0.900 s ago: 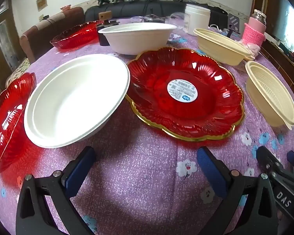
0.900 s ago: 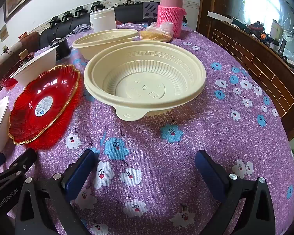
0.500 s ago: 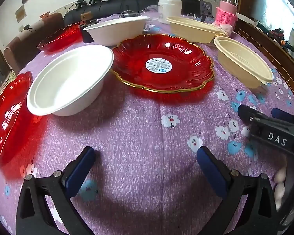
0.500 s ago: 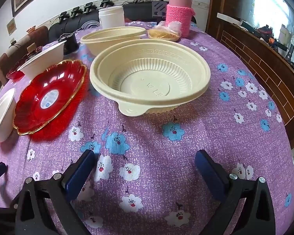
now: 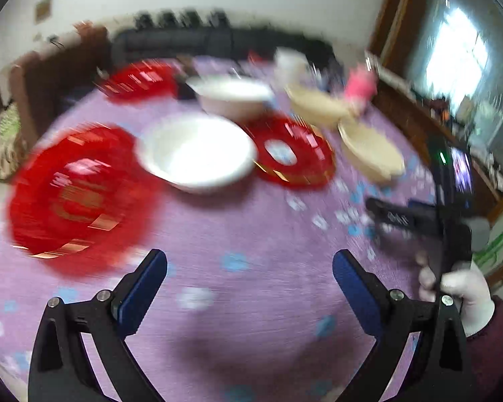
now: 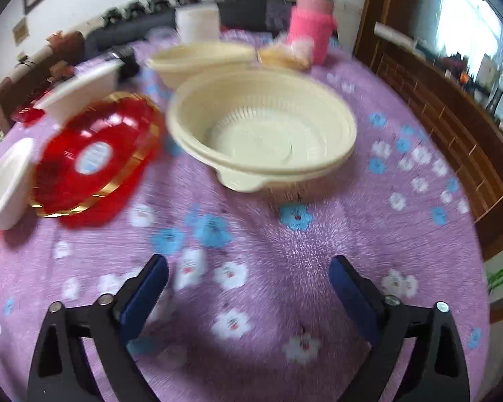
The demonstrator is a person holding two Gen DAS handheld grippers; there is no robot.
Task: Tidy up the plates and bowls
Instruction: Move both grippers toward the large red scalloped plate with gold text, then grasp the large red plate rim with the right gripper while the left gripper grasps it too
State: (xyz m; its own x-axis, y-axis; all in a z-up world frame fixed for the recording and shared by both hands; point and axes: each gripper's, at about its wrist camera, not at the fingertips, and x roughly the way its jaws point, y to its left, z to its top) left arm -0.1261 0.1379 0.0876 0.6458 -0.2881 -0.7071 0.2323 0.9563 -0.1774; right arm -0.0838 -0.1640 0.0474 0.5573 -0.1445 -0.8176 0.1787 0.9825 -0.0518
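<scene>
Both views are motion-blurred. My left gripper (image 5: 249, 268) is open and empty above the purple tablecloth. Ahead of it lie a red plate (image 5: 80, 187) at left, a white bowl (image 5: 198, 150), a gold-rimmed red plate (image 5: 291, 154), a second white bowl (image 5: 233, 95), a far red plate (image 5: 141, 80) and two cream bowls (image 5: 369, 150). My right gripper (image 6: 248, 269) is open and empty, short of a cream bowl (image 6: 261, 134). It also shows in the left wrist view (image 5: 402, 217), held in a gloved hand. The gold-rimmed red plate (image 6: 97, 154) lies left of that bowl.
A second cream bowl (image 6: 201, 60), a white jar (image 6: 198, 23), a pink-sleeved bottle (image 6: 313, 30) and a bagged item (image 6: 285, 55) stand at the table's far side. A wooden ledge (image 6: 452, 134) runs along the right. A dark sofa (image 5: 184, 43) is behind.
Both grippers have pulled back and up from the dishes. The left view has swung left, so the left red plate is now in full view. Both stay open.
</scene>
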